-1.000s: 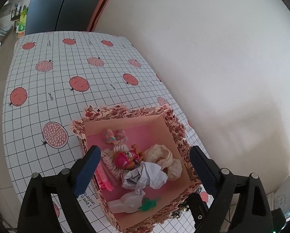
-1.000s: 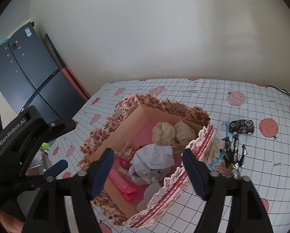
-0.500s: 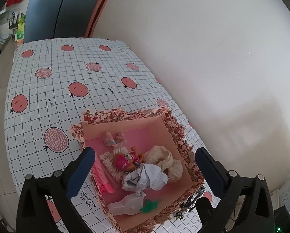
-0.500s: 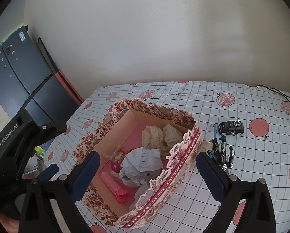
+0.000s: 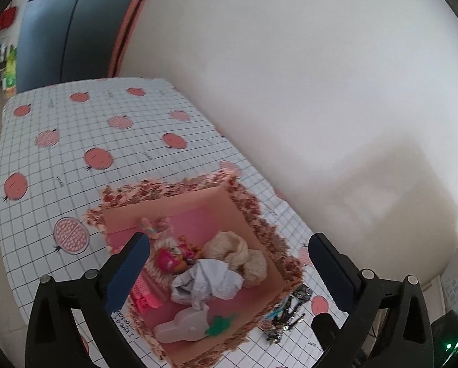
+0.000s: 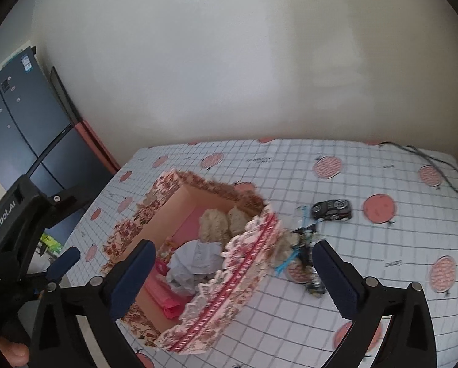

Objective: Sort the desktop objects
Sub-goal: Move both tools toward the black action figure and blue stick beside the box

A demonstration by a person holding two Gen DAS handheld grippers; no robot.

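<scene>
A floral-patterned open box (image 5: pixel 173 188) stands on the gridded tablecloth near the wall. Inside lie crumpled white paper (image 5: pixel 207 282), a beige cloth (image 5: pixel 235 251), a pink toy (image 5: pixel 170 260), a pink comb (image 5: pixel 143 294) and a white plastic piece with a green tab (image 5: pixel 182 325). My left gripper (image 5: pixel 229 242) hovers over the box, wide open and empty. My right gripper (image 6: pixel 233 247) hangs above the box's lace-trimmed wall (image 6: pixel 238 279), also wide open and empty. A black toy car (image 6: pixel 331 210) and a black-and-blue bundle (image 6: pixel 305 245) lie on the cloth right of the box.
The tablecloth (image 6: pixel 382 245) with red fruit prints stretches right and to the far side; a dark cable (image 6: pixel 428 162) runs at its far right corner. A dark fridge (image 6: pixel 17 128) stands beyond the left edge. A white wall backs the table. The left gripper body (image 6: pixel 23 230) shows at left.
Both grippers' jaws have spread wider and both have pulled back and up from the box, which now looks smaller. The things in the box have not moved.
</scene>
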